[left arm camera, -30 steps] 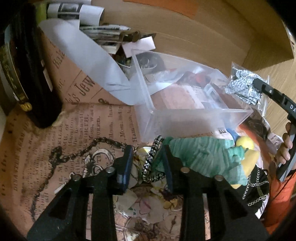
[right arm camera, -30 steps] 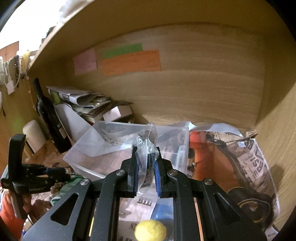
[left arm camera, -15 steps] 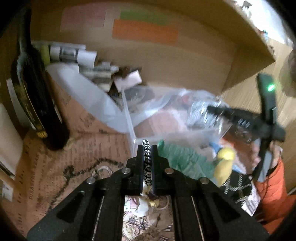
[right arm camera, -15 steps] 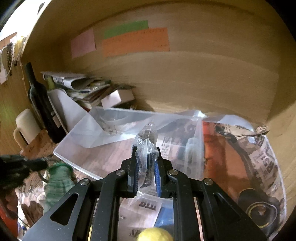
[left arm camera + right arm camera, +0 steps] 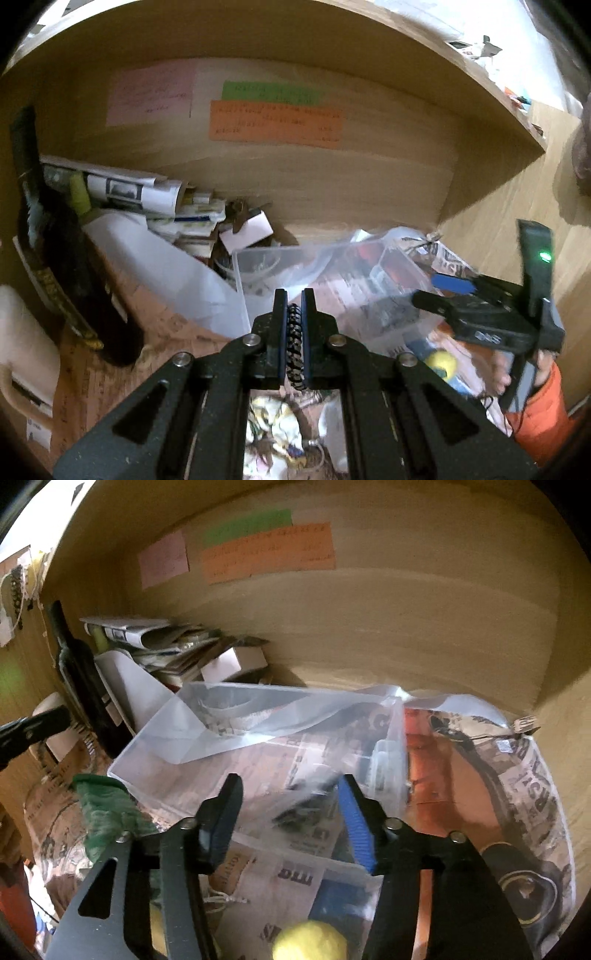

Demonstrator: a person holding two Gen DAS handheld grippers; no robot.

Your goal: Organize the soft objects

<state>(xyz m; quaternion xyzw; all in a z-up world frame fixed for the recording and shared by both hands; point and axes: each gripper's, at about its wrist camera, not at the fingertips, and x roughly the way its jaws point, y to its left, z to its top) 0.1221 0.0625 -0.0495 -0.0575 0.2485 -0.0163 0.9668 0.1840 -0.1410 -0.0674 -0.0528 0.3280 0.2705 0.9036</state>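
Observation:
My left gripper point(image 5: 294, 302) is shut on a black-and-white braided band point(image 5: 294, 339) and holds it up in front of the clear plastic bin point(image 5: 258, 254). My right gripper point(image 5: 288, 794) is open over the same bin point(image 5: 147, 760); a small clear bag with dark contents point(image 5: 306, 812) lies blurred in the bin just below its jaws. The right gripper also shows in the left wrist view point(image 5: 458, 291). A green knitted cloth point(image 5: 103, 808) lies left of the bin. A yellow soft ball point(image 5: 310, 941) sits near the front.
A dark wine bottle point(image 5: 59, 277) stands at the left. Rolled papers and a small white box point(image 5: 247, 229) are piled at the back. Paper notes point(image 5: 277, 122) hang on the wooden back wall. Newspaper sheets point(image 5: 517, 775) and floral cloth point(image 5: 273, 424) cover the shelf floor.
My right gripper has opened and let the small clear bag drop into the bin. My left gripper has closed on the braided band and lifted it up toward the bin.

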